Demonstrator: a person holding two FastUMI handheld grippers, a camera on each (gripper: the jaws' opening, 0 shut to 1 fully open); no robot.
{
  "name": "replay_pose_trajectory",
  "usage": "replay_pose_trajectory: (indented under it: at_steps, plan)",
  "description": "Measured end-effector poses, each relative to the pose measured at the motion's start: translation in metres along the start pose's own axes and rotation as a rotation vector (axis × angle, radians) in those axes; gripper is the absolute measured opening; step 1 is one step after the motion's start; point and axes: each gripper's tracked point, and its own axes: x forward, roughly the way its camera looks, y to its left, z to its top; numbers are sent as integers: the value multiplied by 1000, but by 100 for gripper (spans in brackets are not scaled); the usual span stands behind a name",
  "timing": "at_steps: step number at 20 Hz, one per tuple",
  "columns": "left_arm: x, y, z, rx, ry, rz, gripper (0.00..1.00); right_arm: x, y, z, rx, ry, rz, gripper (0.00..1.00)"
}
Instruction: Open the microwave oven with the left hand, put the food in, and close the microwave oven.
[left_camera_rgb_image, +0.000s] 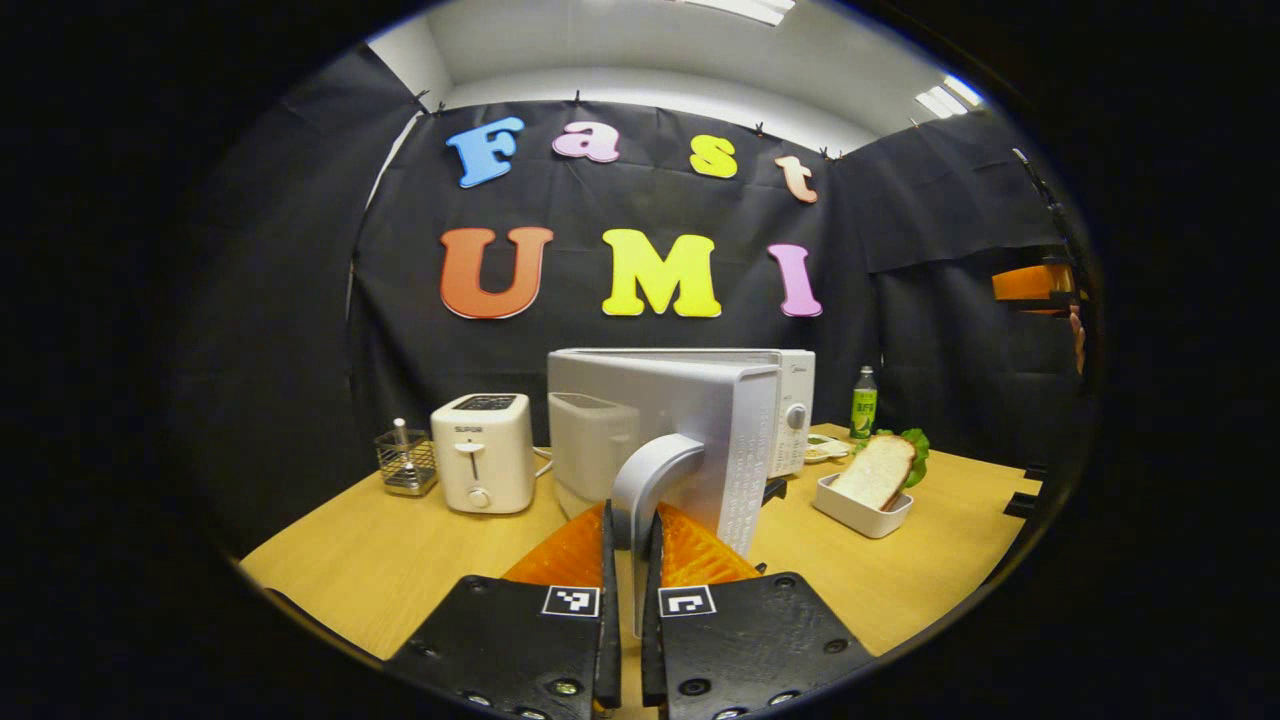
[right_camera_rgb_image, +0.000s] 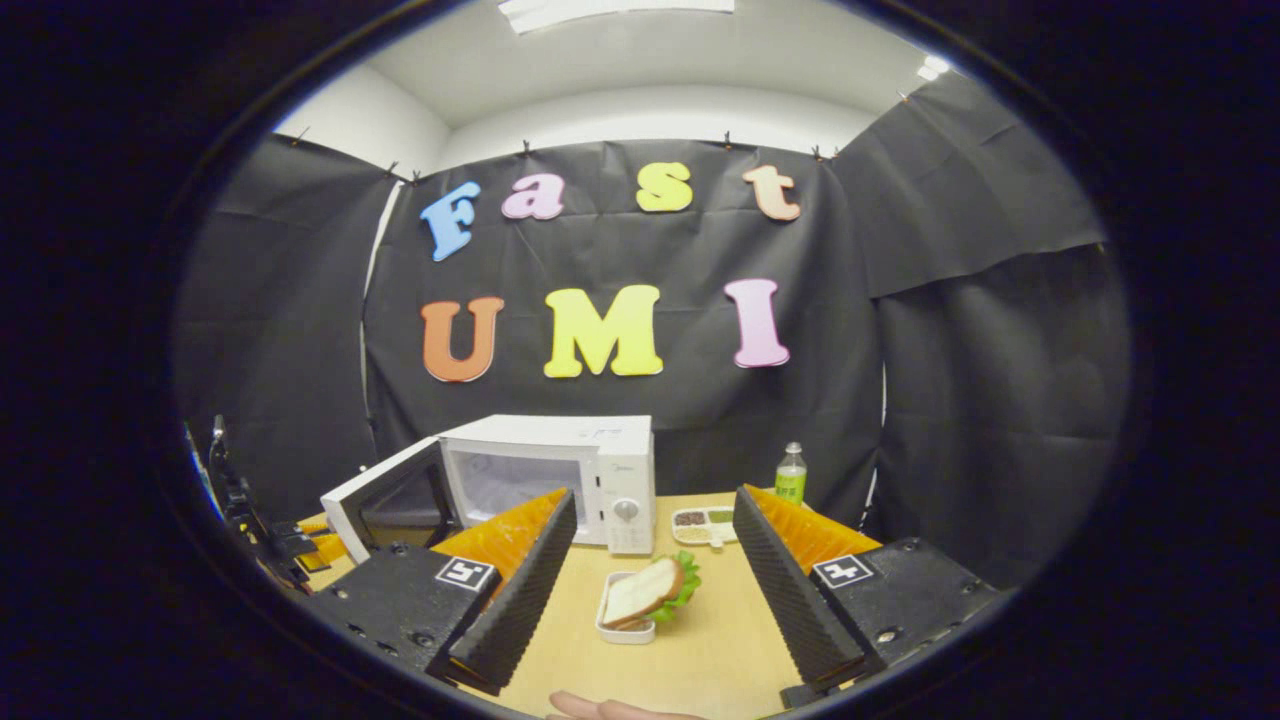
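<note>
In the left gripper view my left gripper (left_camera_rgb_image: 632, 530) is shut on the grey curved handle (left_camera_rgb_image: 655, 468) of the microwave door (left_camera_rgb_image: 700, 420), which stands swung out towards me. The white microwave (right_camera_rgb_image: 550, 470) shows in the right gripper view with its door (right_camera_rgb_image: 385, 500) open to the left and its cavity exposed. The food is a sandwich with lettuce (right_camera_rgb_image: 645, 590) lying in a small white dish (right_camera_rgb_image: 625, 630) on the table in front of the microwave. My right gripper (right_camera_rgb_image: 654, 520) hangs open above and before the dish, holding nothing.
A white toaster (left_camera_rgb_image: 483, 450) and a wire basket (left_camera_rgb_image: 405, 462) stand left of the microwave. A green bottle (right_camera_rgb_image: 790, 472) and a small compartment tray (right_camera_rgb_image: 705, 522) sit to its right. The wooden table (right_camera_rgb_image: 700, 640) has bare room around the dish. A fingertip (right_camera_rgb_image: 600, 708) shows at the bottom edge.
</note>
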Motion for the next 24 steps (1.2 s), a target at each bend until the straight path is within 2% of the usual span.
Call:
replay_pose_trajectory:
  at_steps: [3,4,5,6,7,8,9,11,12,13,14,15,17,18,20,24]
  plan:
    - [-6,36,-2,-7,7,28,7,-4,20,1,-16,-7,42,92]
    - [-7,44,-1,-6,6,31,7,-5,21,2,-22,-12,43,100]
    - [-7,53,-2,-9,3,31,7,-4,21,3,-24,-14,42,92]
    - [-8,57,-2,-12,-2,20,7,-4,21,0,-24,-7,51,100]
    - [-8,59,-2,-7,-6,10,7,-3,24,-2,-26,5,70,100]
    - [-8,62,-2,0,-3,3,7,-4,20,-4,-22,12,68,92]
    - [-8,63,-2,5,-4,-8,7,-5,13,-4,-20,20,55,92]
    - [-5,70,-3,-2,-5,-16,19,-7,5,-7,-21,32,49,92]
    - [-5,73,-4,-6,-3,-7,29,-7,0,-7,-25,32,42,92]
    - [-6,81,-6,-14,5,8,33,-8,-7,-7,-29,32,31,92]
    - [-10,88,-7,-25,16,29,46,-5,-11,-8,-36,35,25,92]
    - [-13,91,-9,-40,31,47,60,-2,-15,-11,-47,47,21,100]
    - [-25,97,-6,-37,46,108,88,7,-21,-20,-60,91,38,100]
    - [-33,101,-4,-8,59,157,96,14,-19,-26,-71,126,67,100]
    - [-50,107,5,60,49,256,96,32,-28,-40,-84,202,106,100]
    - [-74,75,32,65,48,292,95,76,-52,-71,-83,379,151,100]
